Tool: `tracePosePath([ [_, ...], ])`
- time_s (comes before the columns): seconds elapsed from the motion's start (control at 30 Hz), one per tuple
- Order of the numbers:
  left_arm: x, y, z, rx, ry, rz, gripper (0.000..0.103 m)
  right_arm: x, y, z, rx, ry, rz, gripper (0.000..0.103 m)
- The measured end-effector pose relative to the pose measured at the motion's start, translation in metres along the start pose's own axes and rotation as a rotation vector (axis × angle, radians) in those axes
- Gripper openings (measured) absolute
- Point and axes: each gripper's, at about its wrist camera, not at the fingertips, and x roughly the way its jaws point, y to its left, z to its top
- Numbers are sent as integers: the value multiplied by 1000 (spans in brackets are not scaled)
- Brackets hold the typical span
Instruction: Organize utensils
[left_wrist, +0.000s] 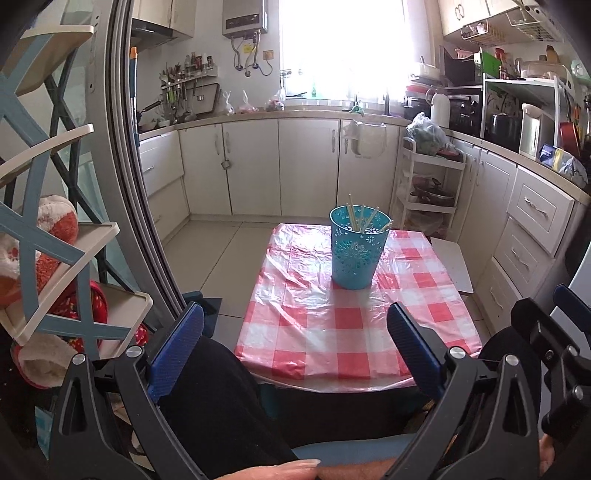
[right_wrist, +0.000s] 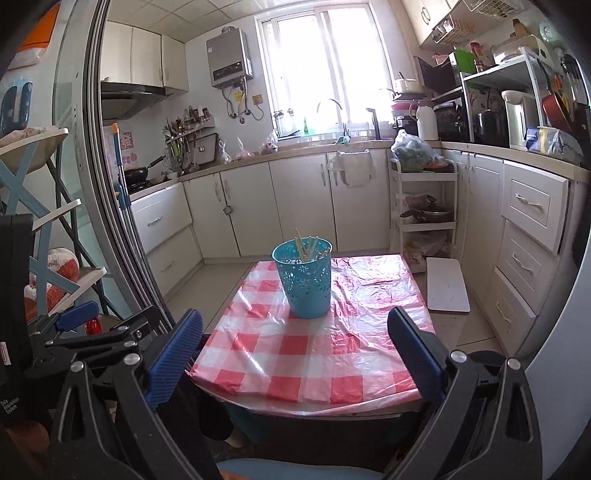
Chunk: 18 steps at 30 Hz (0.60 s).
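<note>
A teal perforated holder (left_wrist: 358, 251) stands upright near the far edge of the small table (left_wrist: 295, 332), which is covered by a red-and-white checked plastic cloth (right_wrist: 295, 354). Several pale chopsticks (left_wrist: 364, 218) lean inside the holder; only their upper ends rise above the rim, and their number is hard to count. The left gripper (left_wrist: 295, 347) is spread wide and empty, held short of the table's near edge above a dark-clothed lap. The right gripper (right_wrist: 295, 354) is likewise spread and empty near that edge. The table's near edge is partly hidden behind both grippers' blue fingers (right_wrist: 177, 354). A white board (right_wrist: 447, 284) lies just beside the table's right edge. A hand (left_wrist: 288, 469) is cut off at the bottom of the left view.
</note>
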Motion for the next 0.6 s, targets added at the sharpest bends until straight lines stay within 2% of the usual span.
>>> tracePosePath([
  [0.6, -5, 3, -2, -9, 4, -22, 96, -3, 3, -6, -7, 12, 9, 96],
])
